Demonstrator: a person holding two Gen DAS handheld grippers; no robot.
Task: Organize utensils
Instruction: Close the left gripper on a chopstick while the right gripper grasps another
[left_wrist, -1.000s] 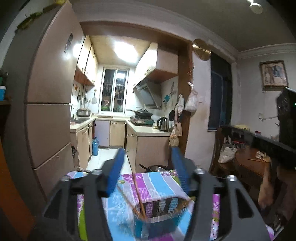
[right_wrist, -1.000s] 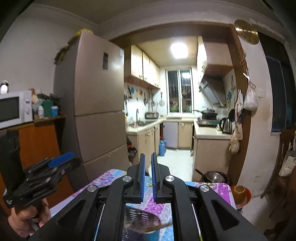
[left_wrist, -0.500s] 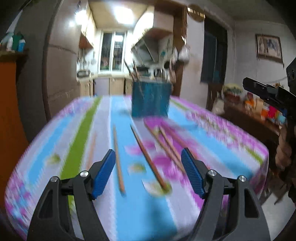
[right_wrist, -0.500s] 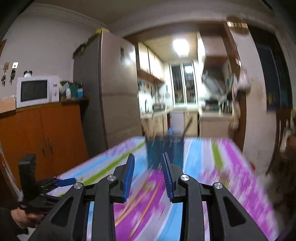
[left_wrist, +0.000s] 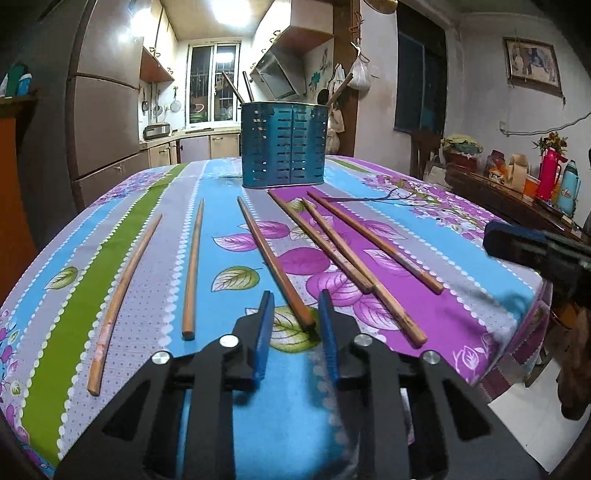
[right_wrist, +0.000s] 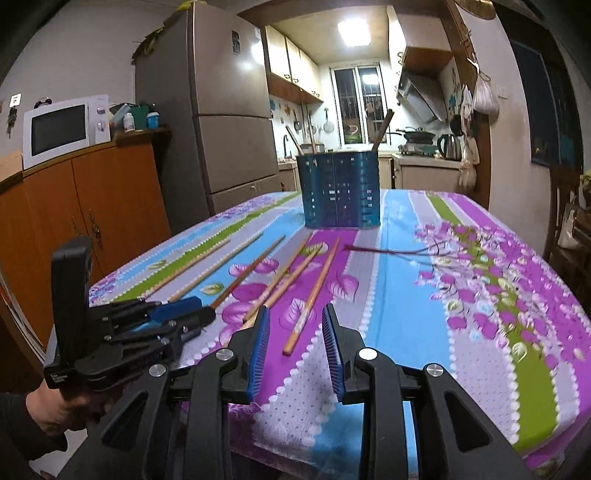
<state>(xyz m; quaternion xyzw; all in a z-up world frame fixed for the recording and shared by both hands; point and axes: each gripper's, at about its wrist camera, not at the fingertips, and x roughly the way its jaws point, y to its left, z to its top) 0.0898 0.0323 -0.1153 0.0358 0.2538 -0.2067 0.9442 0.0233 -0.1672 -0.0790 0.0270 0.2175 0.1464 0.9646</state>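
Several wooden chopsticks lie spread on the flowered tablecloth (left_wrist: 229, 387). A blue slotted utensil holder (left_wrist: 283, 144) stands at the far end with a few utensils in it; it also shows in the right wrist view (right_wrist: 340, 190). My left gripper (left_wrist: 294, 306) is open and low over the cloth, its jaws on either side of the near tip of the middle chopstick (left_wrist: 275, 264). My right gripper (right_wrist: 293, 325) is open, empty, just behind the near end of a chopstick (right_wrist: 312, 295). The left gripper also shows in the right wrist view (right_wrist: 184, 312).
A fridge (right_wrist: 221, 122) and an orange cabinet (right_wrist: 85, 210) with a microwave (right_wrist: 64, 129) stand left of the table. A dark side table (left_wrist: 517, 199) with flasks stands to the right. The kitchen lies beyond the holder. The table's near edge (right_wrist: 369, 439) is just below my right gripper.
Both grippers dropped from pointing at the kitchen down to the near table edge. The left jaws narrowed around a chopstick tip. The right jaws opened from shut.
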